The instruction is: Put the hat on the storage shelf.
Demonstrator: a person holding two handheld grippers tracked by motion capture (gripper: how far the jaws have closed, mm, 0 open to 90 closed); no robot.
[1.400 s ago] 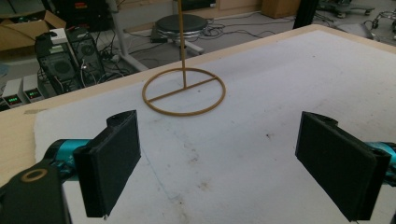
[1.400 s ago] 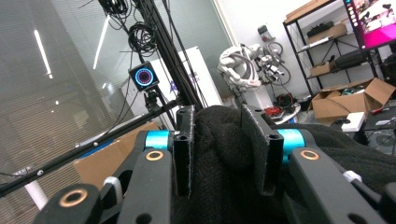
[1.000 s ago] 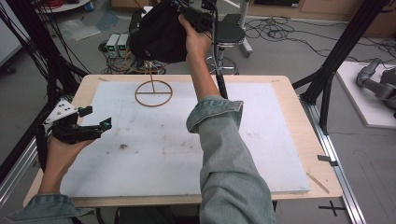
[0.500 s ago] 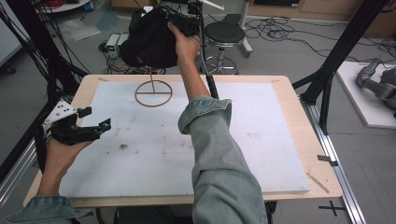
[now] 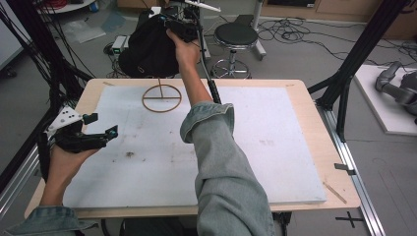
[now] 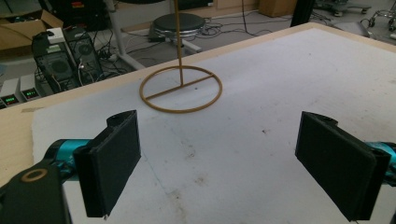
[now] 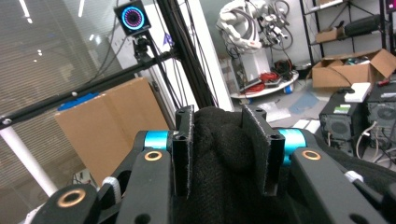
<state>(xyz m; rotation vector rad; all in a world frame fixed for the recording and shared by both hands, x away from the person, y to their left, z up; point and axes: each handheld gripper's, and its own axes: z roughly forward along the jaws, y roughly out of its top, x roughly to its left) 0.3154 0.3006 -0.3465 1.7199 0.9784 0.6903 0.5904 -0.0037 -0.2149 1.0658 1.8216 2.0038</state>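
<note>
- The desk (image 5: 295, 162) carries a white mat, bare but for the stand's base.
- A black cloth item (image 5: 147, 49), soft, bulky and bunched, perhaps a hat or a bag, hangs in the air beyond the desk's far edge, above the stand.
- A thin wooden stand (image 5: 162, 98), a ring base with an upright rod, sits near the far-left part of the mat; nothing hangs on it yet.
- The right hand-held gripper (image 7: 223, 154) is clamped on a fold of the cloth, so the pick-up looks done; placing it, likely on the rod, remains.
- The left hand-held gripper (image 6: 233, 158) hovers over the mat's left side, jaws wide apart, holding nothing.
</note>
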